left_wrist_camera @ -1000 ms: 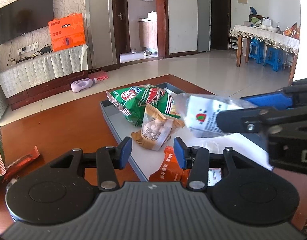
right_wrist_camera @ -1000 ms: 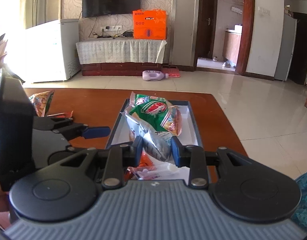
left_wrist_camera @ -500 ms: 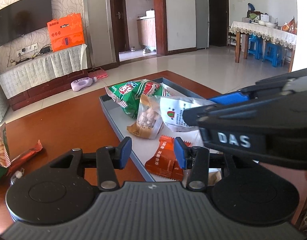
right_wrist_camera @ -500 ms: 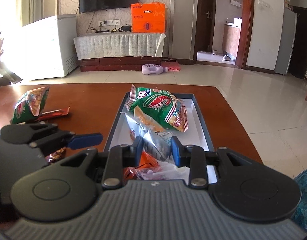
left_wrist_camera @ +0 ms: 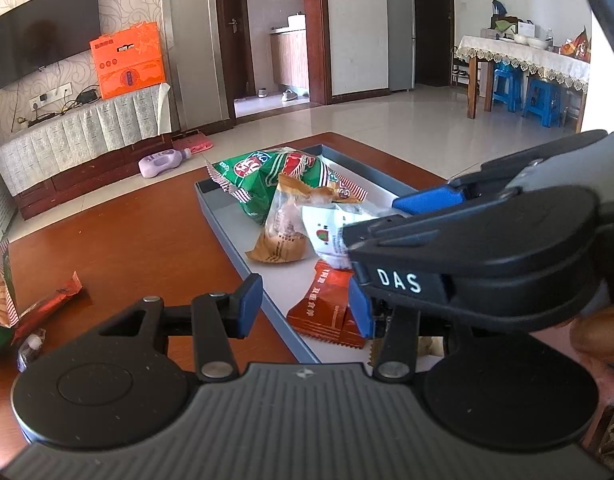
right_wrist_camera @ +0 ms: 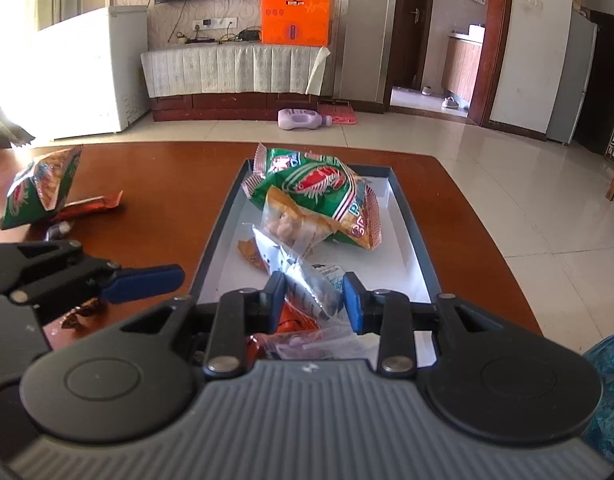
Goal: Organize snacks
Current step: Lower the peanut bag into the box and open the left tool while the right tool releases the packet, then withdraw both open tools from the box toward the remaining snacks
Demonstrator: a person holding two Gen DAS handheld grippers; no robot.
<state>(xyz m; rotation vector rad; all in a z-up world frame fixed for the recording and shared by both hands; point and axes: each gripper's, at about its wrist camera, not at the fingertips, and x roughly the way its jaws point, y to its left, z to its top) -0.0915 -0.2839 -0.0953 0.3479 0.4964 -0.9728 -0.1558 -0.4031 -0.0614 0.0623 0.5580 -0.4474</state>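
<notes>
Because the job is to gather loose snacks into one place, the brown tabletop (right_wrist_camera: 155,184) carries a single grey tray (right_wrist_camera: 415,240) laid lengthwise, and most packets already lie in it. One large green bag (right_wrist_camera: 319,180) lies at the far end, where it leaves the near part free. Leaning on it is one clear pouch with brown ends (right_wrist_camera: 295,220), and one orange packet (left_wrist_camera: 327,304) lies flat near the front.

The right gripper (right_wrist_camera: 313,294) hangs low over the near end of the tray with its fingers somewhat apart around one white and clear packet (right_wrist_camera: 307,280); whether they pinch it or have let go I cannot tell. The left gripper (left_wrist_camera: 303,300) is spread wide and empty above the tray's left wall.

Left of the tray, on the tabletop, wait one second green bag (right_wrist_camera: 39,188), one red bar (right_wrist_camera: 91,208) and one small wrapped sweet (right_wrist_camera: 81,314), by my judgement next to be collected.
</notes>
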